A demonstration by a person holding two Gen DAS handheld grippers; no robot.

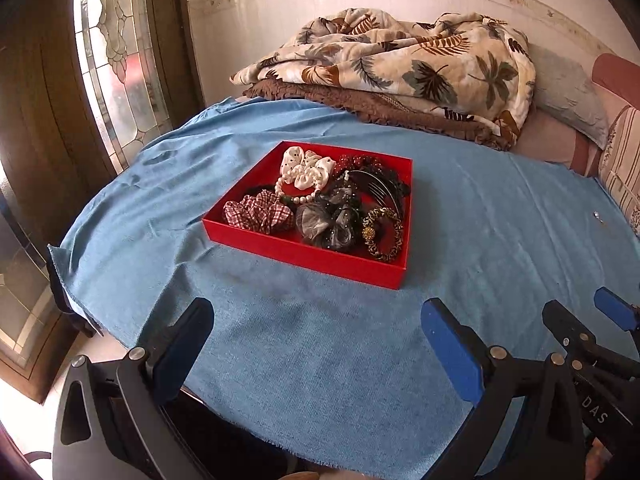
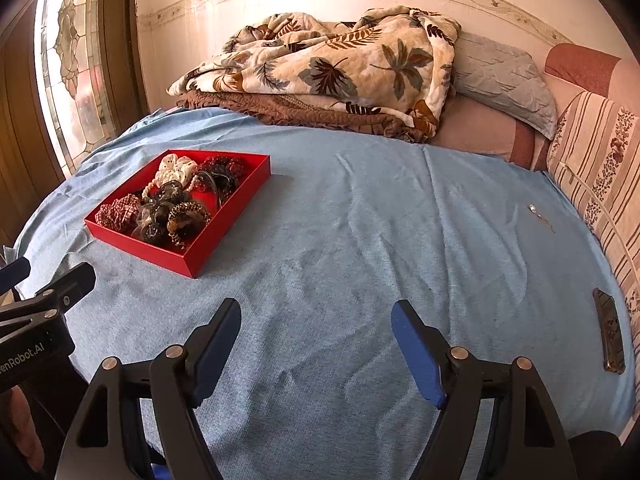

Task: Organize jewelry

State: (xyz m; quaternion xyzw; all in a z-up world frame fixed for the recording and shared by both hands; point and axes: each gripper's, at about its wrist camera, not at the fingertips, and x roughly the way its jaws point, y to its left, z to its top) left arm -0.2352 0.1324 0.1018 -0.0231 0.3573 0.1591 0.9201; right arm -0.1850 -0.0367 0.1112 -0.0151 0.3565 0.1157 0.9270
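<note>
Nearest the cameras, both grippers are held low over a blue cloth [image 2: 340, 240] spread on a bed. The left gripper [image 1: 318, 332] is seen with its fingers spread wide and nothing between them; the right gripper [image 2: 316, 332] is likewise spread wide over bare cloth, with nothing between its pads. In the left wrist view the right gripper is glimpsed at the lower right edge, just beside the left one. Farther out, a red tray [image 1: 304, 258] is set on the cloth, ahead of the left gripper and to the left of the right one. Inside it, a checked scrunchie [image 1: 258, 214], a grey scrunchie [image 1: 320, 228], a leopard-print band [image 1: 384, 236], a pearl bracelet [image 1: 298, 198], a white scrunchie [image 1: 306, 168] and a dark comb [image 1: 380, 190] are heaped together, touching. Well to the right, a small earring [image 2: 534, 209] and a phone [image 2: 610, 330] are left on the cloth. At the far wall, a leaf-print blanket [image 2: 320, 68] is piled beside a pillow [image 2: 504, 80].
</note>
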